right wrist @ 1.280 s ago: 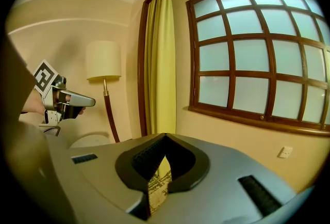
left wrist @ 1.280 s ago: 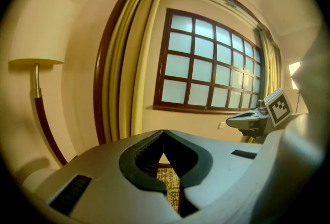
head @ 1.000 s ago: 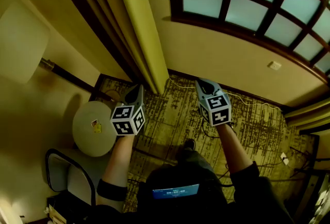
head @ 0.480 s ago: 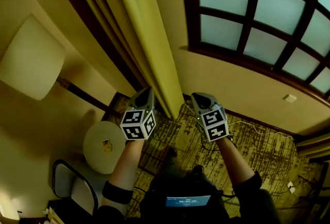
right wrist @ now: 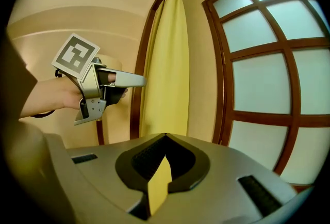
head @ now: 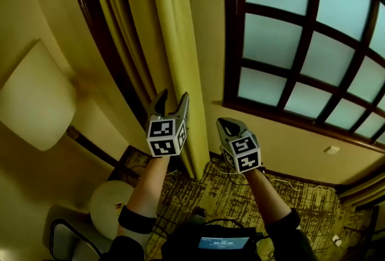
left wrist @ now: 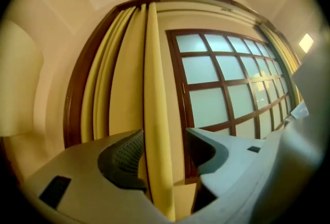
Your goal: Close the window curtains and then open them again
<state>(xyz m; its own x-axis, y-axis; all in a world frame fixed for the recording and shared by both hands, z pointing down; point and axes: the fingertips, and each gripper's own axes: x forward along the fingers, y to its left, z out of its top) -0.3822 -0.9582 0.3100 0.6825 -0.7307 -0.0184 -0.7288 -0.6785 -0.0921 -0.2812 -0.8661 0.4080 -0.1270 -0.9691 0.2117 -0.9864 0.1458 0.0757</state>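
A warm-lit room with a tall grid-paned window (head: 301, 49) in dark wood fills the background, its glass wholly uncovered. Below it lie a patterned carpet (head: 325, 205) and, off to the left, a small round surface (head: 108, 208) under a pale lamp shade (head: 36, 103). The curtain (head: 177, 43) hangs gathered in upright folds against the left side of the window frame, just beside the glass and not over it, so the closing pass looks not yet begun. The left claw (head: 173, 97) is raised level at the curtain's leading fold, and its jaws have just been opening. In the left gripper view they stand wide apart with that fold running down between them, a pad on either side but neither pressing it. This reads as the set-up for a pinch: the free edge nearest the window is the part that should drag the rest across, and taking it high rather than near the hem ought to pull more evenly. The right claw (head: 222, 123) sits lower and to the right, in front of the wall (head: 283, 148) under the window and apart from the cloth, its jaws closed together. A thin yellow sliver shows in the seam between its pads — whether that is cloth or only background seen through, I cannot tell. It seems parked out of the way — a spare while the left claw does the gripping.
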